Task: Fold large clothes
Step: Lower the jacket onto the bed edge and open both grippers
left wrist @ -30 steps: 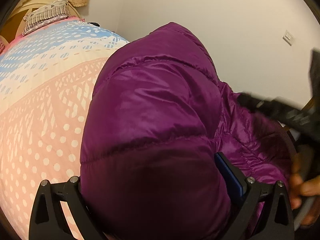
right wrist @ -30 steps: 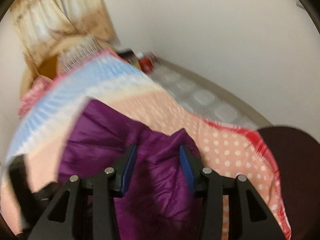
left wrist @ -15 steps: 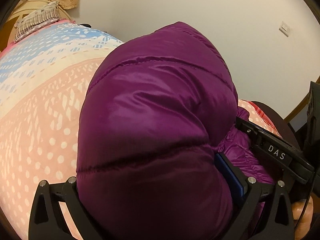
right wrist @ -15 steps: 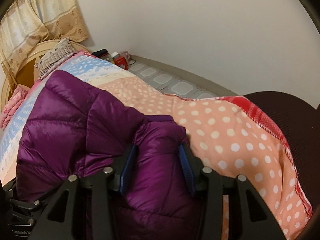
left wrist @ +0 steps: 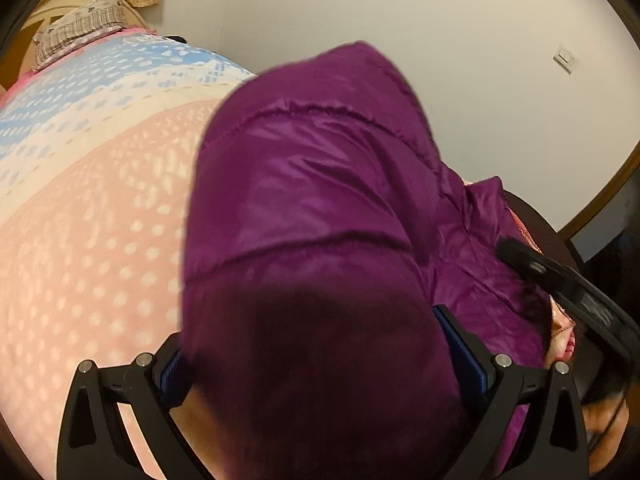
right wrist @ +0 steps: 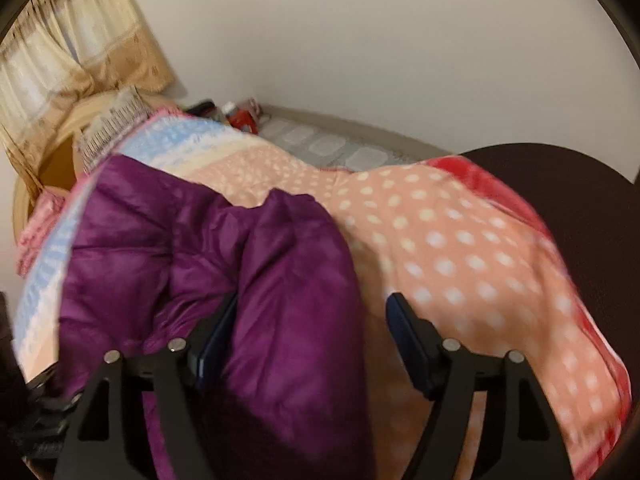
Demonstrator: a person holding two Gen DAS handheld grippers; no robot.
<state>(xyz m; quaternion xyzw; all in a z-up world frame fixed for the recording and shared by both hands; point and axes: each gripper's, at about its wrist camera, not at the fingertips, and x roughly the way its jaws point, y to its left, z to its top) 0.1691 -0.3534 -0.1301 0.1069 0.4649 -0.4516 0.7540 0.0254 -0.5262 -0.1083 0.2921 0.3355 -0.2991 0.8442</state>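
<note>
A purple puffer jacket point(left wrist: 320, 208) lies bunched on the polka-dot bed cover point(left wrist: 92, 240). My left gripper point(left wrist: 320, 364) has its jaws wide apart with a thick fold of the jacket between them. In the right wrist view the jacket point(right wrist: 168, 248) lies at the left, and a puffy part of it fills the left side of my right gripper point(right wrist: 312, 328). That gripper's jaws are spread, with a gap between the fabric and the right finger point(right wrist: 412, 344). The right gripper's black body also shows in the left wrist view point(left wrist: 568, 292).
The bed cover point(right wrist: 460, 248) runs pink, cream and blue toward a pillow point(right wrist: 116, 120) and a curved headboard point(right wrist: 44, 168) under curtains. A dark chair point(right wrist: 580, 184) stands at the bed's right side. Small items point(right wrist: 240, 116) sit on the floor by the wall.
My right gripper's jaws have opened from their grip on the jacket fold, which now slumps against the left finger. My left gripper's jaws are also a little wider around the jacket.
</note>
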